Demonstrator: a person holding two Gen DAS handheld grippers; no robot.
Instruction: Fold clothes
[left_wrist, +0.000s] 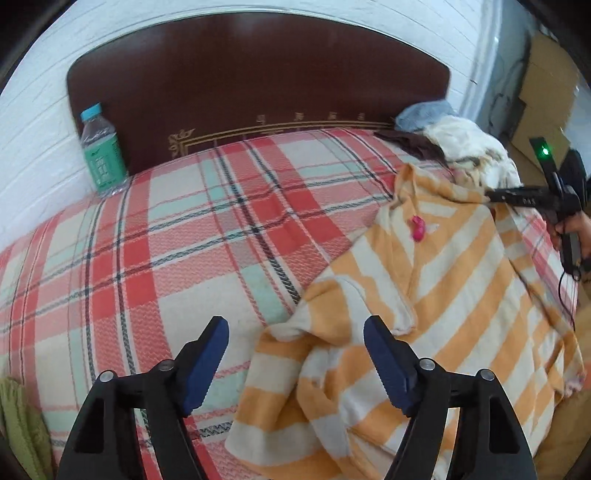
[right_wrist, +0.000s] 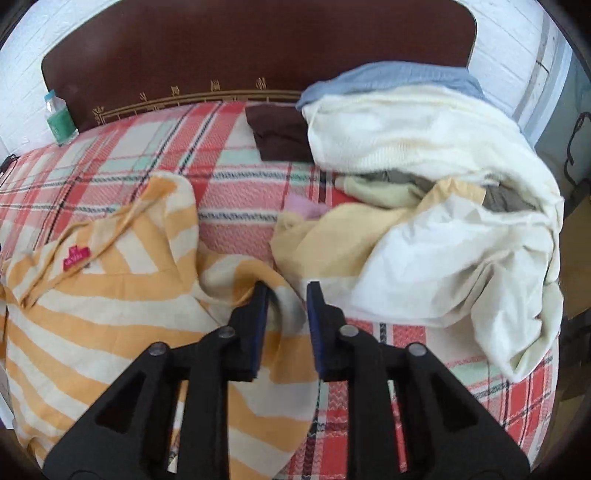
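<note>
One orange-and-cream striped shirt (left_wrist: 436, 295) lies spread on the plaid bed cover (left_wrist: 155, 236), filling the lower right of the left wrist view, a single pink label (left_wrist: 418, 228) near its collar. The left claw (left_wrist: 295, 330) hangs with jaws wide apart, gripping nothing. The right claw (right_wrist: 286, 295) has a fold of the shirt between its narrowly parted jaws — whether it pinches, I cannot tell. One heap of pale clothes (right_wrist: 436, 192) sits at upper right; one water bottle (left_wrist: 100, 147) stands at upper left.
</note>
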